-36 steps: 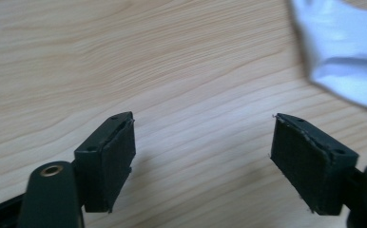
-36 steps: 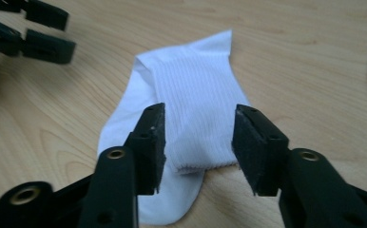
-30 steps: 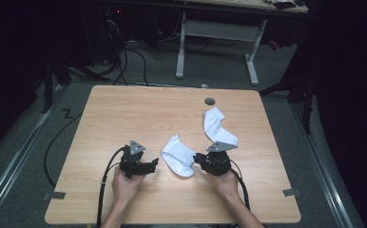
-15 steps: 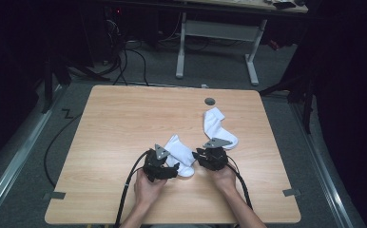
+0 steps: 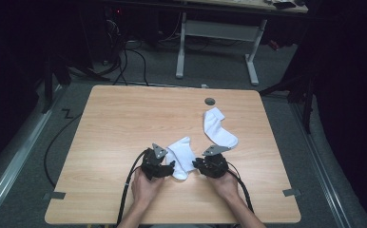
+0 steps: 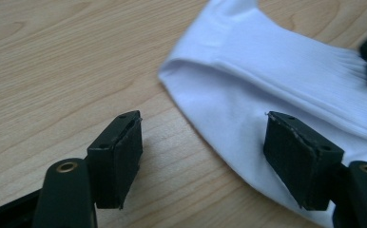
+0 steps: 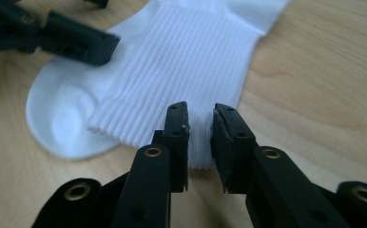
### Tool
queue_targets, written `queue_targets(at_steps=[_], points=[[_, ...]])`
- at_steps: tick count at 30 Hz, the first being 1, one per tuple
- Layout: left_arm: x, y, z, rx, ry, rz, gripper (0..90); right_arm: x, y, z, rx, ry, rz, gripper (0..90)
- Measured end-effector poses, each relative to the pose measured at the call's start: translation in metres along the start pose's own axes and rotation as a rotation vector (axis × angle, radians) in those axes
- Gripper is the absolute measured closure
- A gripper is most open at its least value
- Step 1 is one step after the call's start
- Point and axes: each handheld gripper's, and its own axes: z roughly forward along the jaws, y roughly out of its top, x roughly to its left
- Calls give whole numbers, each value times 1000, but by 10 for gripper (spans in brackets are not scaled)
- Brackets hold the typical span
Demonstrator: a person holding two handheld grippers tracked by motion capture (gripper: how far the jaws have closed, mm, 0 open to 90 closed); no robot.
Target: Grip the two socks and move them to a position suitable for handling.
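A white sock (image 5: 181, 154) lies on the wooden table (image 5: 124, 123) between my two grippers. A second white sock (image 5: 218, 128) lies behind it to the right. My left gripper (image 5: 171, 166) is open at the near sock's left edge (image 6: 229, 90). Its jaws (image 6: 203, 118) have just been closing a little: one pad over the fabric, the other over bare wood. My right gripper (image 5: 197, 164) is at the sock's right side. Its jaws (image 7: 200, 111) have just been closing and pinch the ribbed cuff (image 7: 172, 71).
A dark round grommet hole (image 5: 210, 100) sits near the table's far edge. Black cables trail from both grippers over the near edge. A white-legged desk (image 5: 219, 33) and floor cables stand beyond the table. Grey tape marks (image 5: 54, 195) sit at the near corners.
My left gripper has moved right across the table until its jaws reach the near sock's edge. My right gripper has stayed at the sock's cuff.
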Motion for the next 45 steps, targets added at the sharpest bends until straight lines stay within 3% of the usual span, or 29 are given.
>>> queue_targets(at_steps=[4, 7, 14, 19, 29, 36, 44, 45], points=[[1, 0, 1, -8, -6, 5, 328, 9, -4, -7, 16, 6, -47, 837], [0, -1, 0, -16, -25, 25, 370, 11, -3, -7, 11, 26, -48, 844], [0, -2, -2, -9, -48, 47, 397, 8, 9, -28, -97, 45, -10, 849], [0, -2, -3, -13, -58, 61, 425, 7, 23, -44, -152, 16, -25, 848], [-2, -1, -2, -12, -113, 110, 447, -9, 55, -53, -230, -46, 20, 847], [-6, -4, -4, -18, -120, 113, 446, -18, 78, -43, -214, -84, 30, 846], [-8, -5, -5, -23, -132, 123, 440, -32, 95, -11, -163, -122, 67, 838], [-8, -5, -5, -21, -131, 123, 440, -37, 97, -4, -157, -119, 88, 834]])
